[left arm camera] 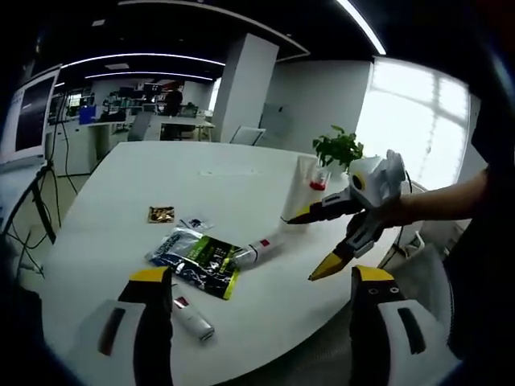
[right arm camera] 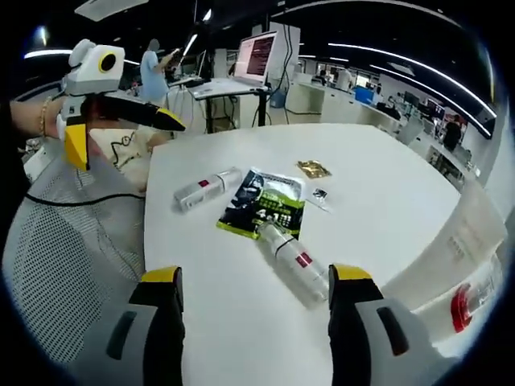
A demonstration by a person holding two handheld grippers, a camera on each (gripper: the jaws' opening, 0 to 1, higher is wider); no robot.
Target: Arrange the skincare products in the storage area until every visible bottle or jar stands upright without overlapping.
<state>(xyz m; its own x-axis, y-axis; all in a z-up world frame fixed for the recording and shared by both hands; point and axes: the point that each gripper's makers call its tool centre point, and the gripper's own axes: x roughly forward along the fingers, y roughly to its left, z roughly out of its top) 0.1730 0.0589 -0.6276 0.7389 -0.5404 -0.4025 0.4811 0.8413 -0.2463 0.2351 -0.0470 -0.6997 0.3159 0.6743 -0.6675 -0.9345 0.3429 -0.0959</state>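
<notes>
Two white tubes lie on their sides on the white table (left arm camera: 209, 173). One tube (left arm camera: 259, 251) (right arm camera: 294, 261) rests against a black and green sachet pack (left arm camera: 197, 261) (right arm camera: 265, 205). The smaller tube (left arm camera: 191, 318) (right arm camera: 205, 189) lies near the table edge. A tall white tube (left arm camera: 302, 189) (right arm camera: 459, 249) stands upright beside a small red-capped bottle (left arm camera: 319, 181) (right arm camera: 460, 307). My left gripper (left arm camera: 261, 275) (right arm camera: 125, 137) hangs open off the table edge. My right gripper (right arm camera: 257, 273) (left arm camera: 312, 245) is open above the table, holding nothing.
A gold sachet (left arm camera: 161, 214) (right arm camera: 314, 168) and a small blue packet (left arm camera: 195, 224) (right arm camera: 320, 194) lie further in on the table. A potted plant (left arm camera: 338, 149) stands behind the upright tube. A mesh chair (right arm camera: 64, 241) sits at the table edge. A monitor (left arm camera: 32, 112) stands nearby.
</notes>
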